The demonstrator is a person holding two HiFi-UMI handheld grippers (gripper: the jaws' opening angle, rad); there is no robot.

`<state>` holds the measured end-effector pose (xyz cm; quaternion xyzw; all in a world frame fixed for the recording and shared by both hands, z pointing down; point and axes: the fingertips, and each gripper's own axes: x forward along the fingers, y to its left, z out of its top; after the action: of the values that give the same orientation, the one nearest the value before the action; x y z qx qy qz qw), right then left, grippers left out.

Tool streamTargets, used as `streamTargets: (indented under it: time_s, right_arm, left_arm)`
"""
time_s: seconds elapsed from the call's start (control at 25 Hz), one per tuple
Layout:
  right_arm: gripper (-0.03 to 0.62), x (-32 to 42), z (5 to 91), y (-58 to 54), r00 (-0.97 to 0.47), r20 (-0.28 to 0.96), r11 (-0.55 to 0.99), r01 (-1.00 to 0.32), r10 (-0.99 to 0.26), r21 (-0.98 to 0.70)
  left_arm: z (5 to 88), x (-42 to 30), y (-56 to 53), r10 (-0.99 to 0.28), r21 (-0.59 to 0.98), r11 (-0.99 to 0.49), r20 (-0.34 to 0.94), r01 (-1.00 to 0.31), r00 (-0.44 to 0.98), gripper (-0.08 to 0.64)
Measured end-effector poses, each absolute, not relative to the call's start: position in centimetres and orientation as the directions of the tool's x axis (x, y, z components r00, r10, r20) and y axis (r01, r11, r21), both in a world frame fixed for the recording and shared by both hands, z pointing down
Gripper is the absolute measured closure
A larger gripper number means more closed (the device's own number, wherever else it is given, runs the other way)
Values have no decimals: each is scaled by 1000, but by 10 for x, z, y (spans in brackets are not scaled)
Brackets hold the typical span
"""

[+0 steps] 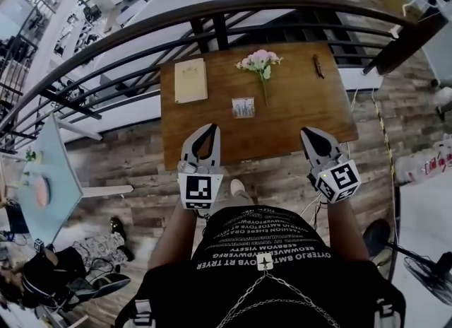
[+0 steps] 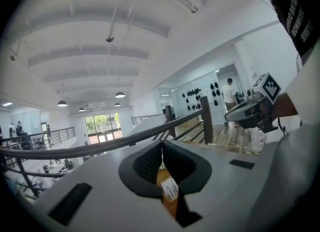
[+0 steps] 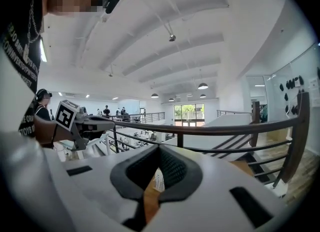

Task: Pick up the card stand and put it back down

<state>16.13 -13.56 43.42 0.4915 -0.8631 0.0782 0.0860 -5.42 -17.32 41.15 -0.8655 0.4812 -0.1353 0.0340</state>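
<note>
Head view, card stand (image 1: 243,107) on table (image 1: 296,125), flowers (image 1: 260,61) behind, booklet (image 1: 191,80) left, railing (image 1: 212,10) beyond

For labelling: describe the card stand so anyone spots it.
On the brown wooden table by the railing, look mid-table, beside the stem end of the pink flowers. The card stand is the small pale square, far smaller than the tan booklet to its left.

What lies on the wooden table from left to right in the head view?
Tan booklet → card stand → small dark object. The pink flowers lie across the card stand's span, so I leave them out.
</note>
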Motion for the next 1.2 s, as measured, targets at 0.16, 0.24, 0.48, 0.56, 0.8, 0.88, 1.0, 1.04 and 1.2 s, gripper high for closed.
streamTargets:
  time_s: [0.16,0.24,0.48,0.56,0.8,0.88,1.0,1.04,1.2]
  right_arm:
    - [592,152,442,-155,-483,249,488,-872,-839,-47]
    - [592,150,450,-167,-468,262,474,-879,-844,-44]
    - [592,148,500,-197,-413,347,430,-902,-842,-32]
    - [592,144,517,-202,-414,372,422,-904,-831,-64]
    - [592,126,557,-211,-448,451,444,-888,-772,-122]
    - [591,123,572,-216,-455,475,450,-883,-753,-133]
    - [561,120,593,-222,-476,499,466,-871,-724,-155]
    - [547,118,600,-225,-486,506,475,-865,-713,-160]
    - [508,112,625,-244,-518,539,509,-842,-664,-180]
  left_arm:
    - [412,-63,-195,-825,-193,-562,205,-804,527,532]
    - [413,-68,-207,-817,-189,-574,206,-797,539,532]
    - [417,-77,-228,-784,-191,-619,207,-762,585,532]
    - [419,-79,-234,-777,-183,-628,209,-756,594,532]
    - [429,-86,-250,-769,-152,-635,216,-757,602,532]
    - [433,-88,-256,-770,-141,-633,220,-761,599,532]
    - [440,-93,-265,-778,-140,-621,230,-771,585,532]
    - [442,-95,-268,-782,-139,-615,232,-776,578,532]
    - [447,-101,-285,-799,-134,-589,244,-797,549,532]
